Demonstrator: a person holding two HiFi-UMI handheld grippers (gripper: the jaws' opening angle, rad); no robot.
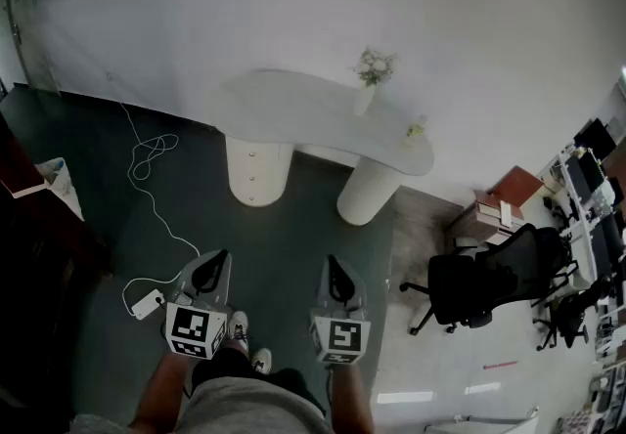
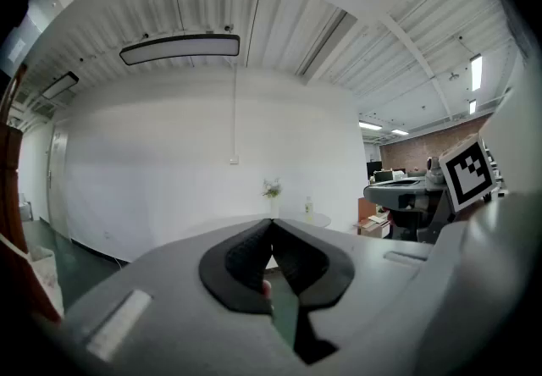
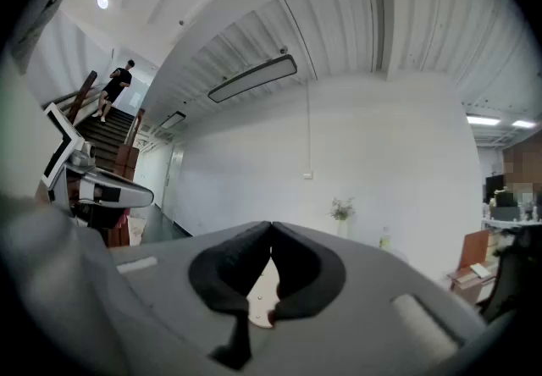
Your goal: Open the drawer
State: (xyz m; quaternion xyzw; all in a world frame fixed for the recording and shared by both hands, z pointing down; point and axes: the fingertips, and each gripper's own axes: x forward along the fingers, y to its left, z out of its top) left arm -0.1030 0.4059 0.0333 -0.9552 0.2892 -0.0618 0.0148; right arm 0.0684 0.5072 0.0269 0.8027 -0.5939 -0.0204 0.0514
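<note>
White wall [image 1: 293,12] is running across the back. Dark green floor [image 1: 284,237] is giving way to a paler floor [image 1: 430,364] on the right. Curved white table [image 1: 293,100] is standing by the wall and carrying a flower vase [image 1: 373,70]. White cable [image 1: 147,168] is trailing over the floor on the left. Black office chair [image 1: 489,281] is sitting on the right, near desks with monitors [image 1: 597,178]. Long ceiling lamp [image 2: 179,47] is hanging under a ribbed ceiling. Staircase [image 3: 106,133] is climbing off to one side.

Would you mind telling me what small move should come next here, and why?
Probably walk forward toward the left pedestal of the white table, whose front carries small drawer knobs. Both the left gripper and the right gripper are shut, empty and well short of it, with dark floor between, so neither looks able to reach a knob yet.
</note>
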